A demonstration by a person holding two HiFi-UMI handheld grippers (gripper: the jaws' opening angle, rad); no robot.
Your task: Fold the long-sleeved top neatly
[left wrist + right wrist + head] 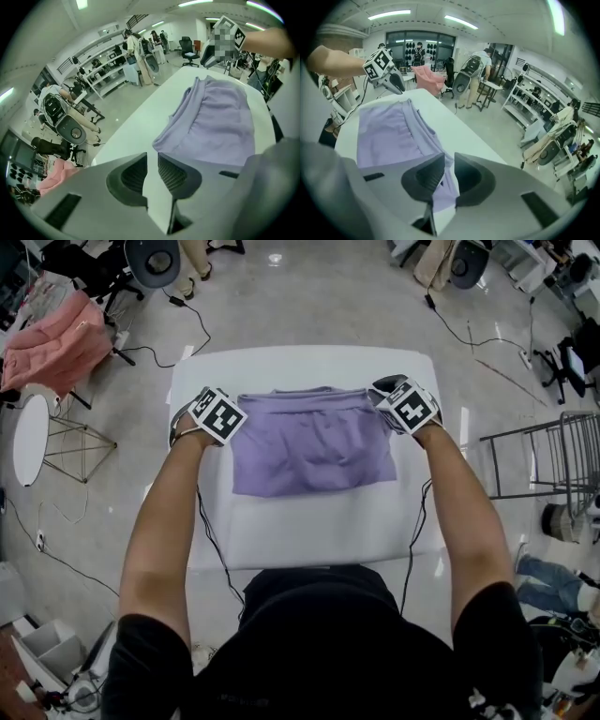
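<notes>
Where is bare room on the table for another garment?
The widest bare strip of the table lies between the purple top and the person. A narrower one lies beyond it. The left gripper and right gripper crowd its sides.

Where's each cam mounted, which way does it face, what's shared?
Head view: on the person's head, facing steeply down at the white table and purple top; both forearms, left gripper, right gripper show.
Left gripper view: rides the left gripper, faces across the table along its open jaws; the right gripper shows opposite.
Right gripper view: rides the right gripper, faces back across; the left gripper shows opposite.
Shared: all three see the purple top.
</notes>
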